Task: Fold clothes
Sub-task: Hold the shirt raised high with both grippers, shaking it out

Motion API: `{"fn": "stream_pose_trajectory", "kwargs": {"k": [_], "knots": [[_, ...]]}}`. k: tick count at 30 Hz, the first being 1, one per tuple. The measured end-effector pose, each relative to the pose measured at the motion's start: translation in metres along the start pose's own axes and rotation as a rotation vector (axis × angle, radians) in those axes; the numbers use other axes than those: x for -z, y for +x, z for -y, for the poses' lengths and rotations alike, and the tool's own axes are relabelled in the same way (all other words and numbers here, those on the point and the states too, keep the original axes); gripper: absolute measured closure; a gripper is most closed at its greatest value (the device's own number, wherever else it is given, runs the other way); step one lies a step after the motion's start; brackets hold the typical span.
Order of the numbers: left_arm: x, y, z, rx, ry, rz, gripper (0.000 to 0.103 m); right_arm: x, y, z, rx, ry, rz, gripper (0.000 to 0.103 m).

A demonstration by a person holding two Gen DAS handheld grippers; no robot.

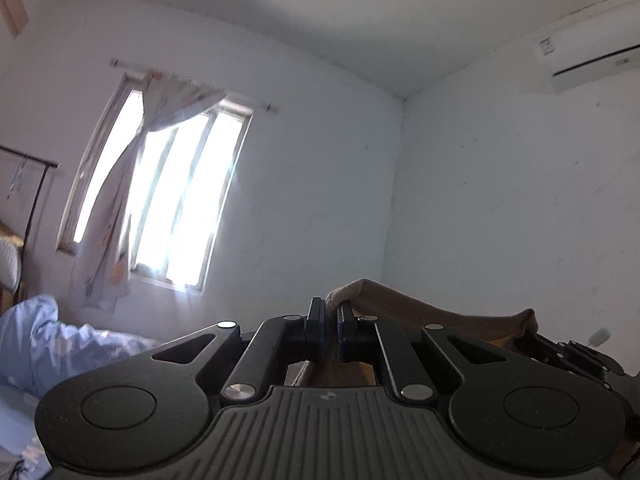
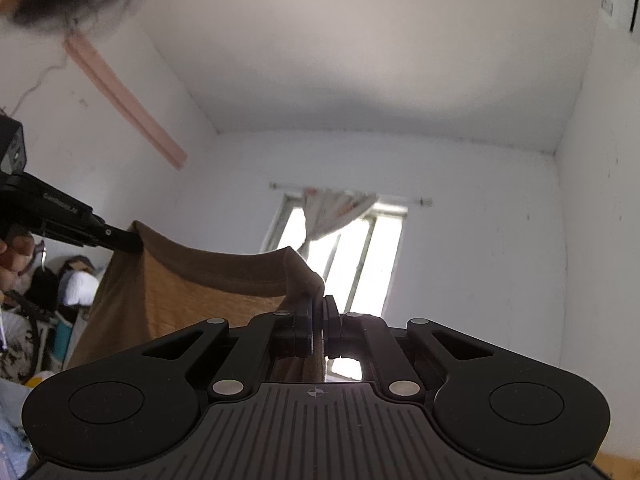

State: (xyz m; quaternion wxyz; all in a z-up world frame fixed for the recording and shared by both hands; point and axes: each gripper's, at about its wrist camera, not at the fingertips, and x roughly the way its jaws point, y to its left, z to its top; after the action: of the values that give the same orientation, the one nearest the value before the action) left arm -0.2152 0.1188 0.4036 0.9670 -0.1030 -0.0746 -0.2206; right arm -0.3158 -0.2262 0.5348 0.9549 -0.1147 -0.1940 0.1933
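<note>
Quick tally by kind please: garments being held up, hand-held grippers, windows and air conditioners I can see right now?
Brown garment, held up: 1
Hand-held grippers: 2, left hand-held gripper and right hand-held gripper, each shut on a top corner
Window: 1
Air conditioner: 1
Total: 5

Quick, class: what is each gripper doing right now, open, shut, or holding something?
Left gripper: shut on the brown garment, at one top corner.
Right gripper: shut on the same garment, at the other corner.
</note>
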Motion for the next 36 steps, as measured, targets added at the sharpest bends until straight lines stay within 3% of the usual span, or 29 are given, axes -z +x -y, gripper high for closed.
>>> {"fn": "stream_pose_trajectory", "kwargs": {"k": [6, 8, 12, 22, 27, 31, 36], "knots": [[-0.027, -0.028, 0.034, 0.046, 0.043, 0.114, 0.094, -0.02, -0.005, 0.005, 0.009, -0.025, 0.107, 0.097], [-0.026, -0.032, 0.043, 0.051, 0.053, 0.126, 0.094, -0.026, -0.027, 0.003, 0.014, -0.033, 0.129, 0.097], [-0.024, -0.01, 0.038, 0.023, 0.069, 0.109, 0.094, -0.014, -0.009, 0.009, 0.011, -0.019, 0.107, 0.097], [-0.005, 0.068, -0.005, -0.077, -0.013, -0.002, 0.094, 0.058, 0.073, 0.03, -0.005, 0.043, -0.041, 0.097], [-0.012, 0.111, -0.026, -0.146, -0.007, -0.031, 0.094, 0.075, 0.126, 0.038, 0.006, 0.019, -0.088, 0.097], [-0.011, 0.149, -0.041, -0.161, 0.011, -0.103, 0.094, 0.1, 0.176, 0.044, 0.01, 0.0, -0.158, 0.097], [0.015, 0.187, -0.073, -0.217, 0.0, -0.147, 0.094, 0.135, 0.254, 0.024, 0.004, 0.081, -0.247, 0.097]]}}
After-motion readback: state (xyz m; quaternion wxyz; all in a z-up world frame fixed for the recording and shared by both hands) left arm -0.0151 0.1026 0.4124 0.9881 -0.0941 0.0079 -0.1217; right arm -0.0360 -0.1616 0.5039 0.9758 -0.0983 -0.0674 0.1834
